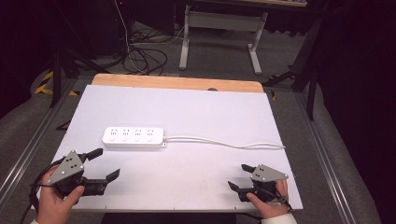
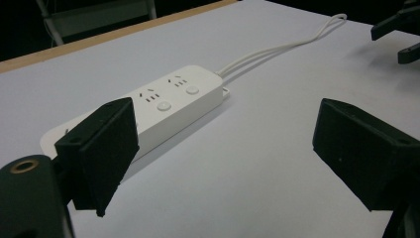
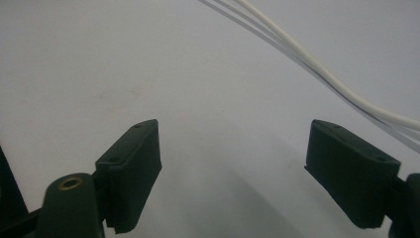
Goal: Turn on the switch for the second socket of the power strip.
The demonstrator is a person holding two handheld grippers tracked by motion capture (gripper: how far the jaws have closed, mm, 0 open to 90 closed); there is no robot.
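The left gripper (image 1: 103,164) rests at the near left corner of the table (image 1: 196,109), held in the person's left hand (image 1: 53,200), its jaws spread wide with nothing between them. In the left gripper view those jaws frame bare white surface, and the power strip (image 2: 148,106) lies just ahead of them and off toward the left jaw, near but not touching.

The strip's long axis runs across the table, side to side as the person sits, so it lies roughly crosswise to the line along which the left gripper points. Its near end is the one closest to this gripper; the far end carries the cord (image 1: 224,141), which trails away toward the right side of the table.

The right gripper (image 1: 237,176) sits at the near right corner in the right hand (image 1: 271,205), jaws also parted and empty. In the right gripper view bare table fills the gap between them, and the cord (image 3: 322,74) crosses ahead and to the right. The strip body is well apart from this gripper; only the cord lies near it.

So the left gripper looks the better placed for the strip itself: a short reach forward would likely bring it there. To close across the narrow width it would probably need to turn so its jaws straddle the long axis. The right seems suited to the cord.
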